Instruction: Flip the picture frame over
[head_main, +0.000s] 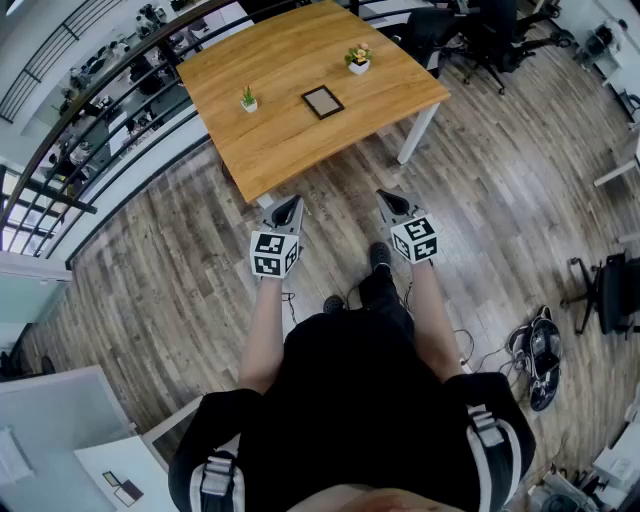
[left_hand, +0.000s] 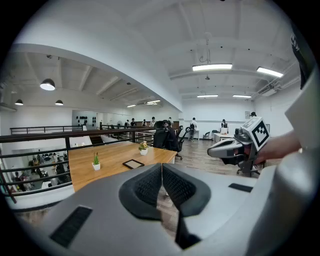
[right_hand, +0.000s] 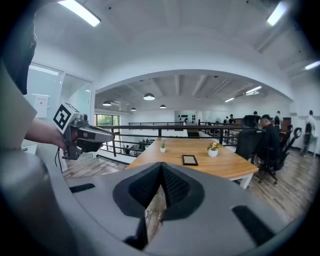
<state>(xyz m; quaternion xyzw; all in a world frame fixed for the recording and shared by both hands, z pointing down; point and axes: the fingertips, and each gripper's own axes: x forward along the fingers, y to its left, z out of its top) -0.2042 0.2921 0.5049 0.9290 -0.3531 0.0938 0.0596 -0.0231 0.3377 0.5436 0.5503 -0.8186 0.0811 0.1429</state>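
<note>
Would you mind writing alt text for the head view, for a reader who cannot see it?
Seen from above, a person stands on a wood floor, holding the left claw and right claw, both shut and empty, toward a wooden table. A dark picture frame lies flat on it, between a green plant and a flowering plant.

So it's a wooden table. A dark picture frame lies flat around mid-tabletop, a little green plant sits toward the left edge, and a flowering pot toward the right edge.
</note>
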